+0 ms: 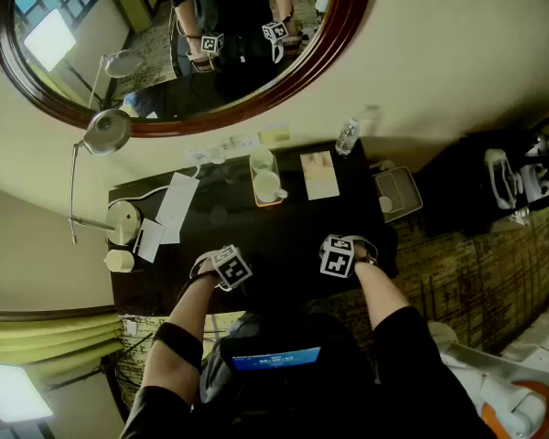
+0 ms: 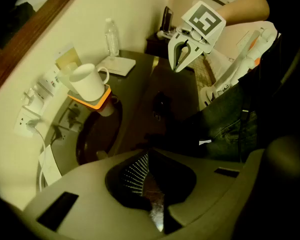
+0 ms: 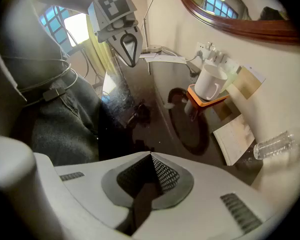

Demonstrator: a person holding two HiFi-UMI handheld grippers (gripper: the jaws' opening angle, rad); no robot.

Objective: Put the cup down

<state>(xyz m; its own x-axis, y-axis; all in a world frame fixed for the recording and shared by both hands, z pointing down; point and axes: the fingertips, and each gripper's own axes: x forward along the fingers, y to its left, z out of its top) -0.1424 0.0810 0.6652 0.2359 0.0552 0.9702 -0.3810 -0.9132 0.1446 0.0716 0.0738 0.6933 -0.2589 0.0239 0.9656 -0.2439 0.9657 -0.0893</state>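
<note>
On the dark table [image 1: 293, 236], a white cup [image 1: 268, 187] stands on an orange tray [image 2: 96, 100] at twelve o'clock. The left claw [image 2: 148, 154] and right claw [image 3: 151, 155] are both closed and empty.

Water bottle [image 1: 347, 137], lamp [image 1: 107, 131] and papers [image 1: 177, 207] on the dark desk [image 1: 284, 231] under a mirror [image 1: 146, 44].
</note>
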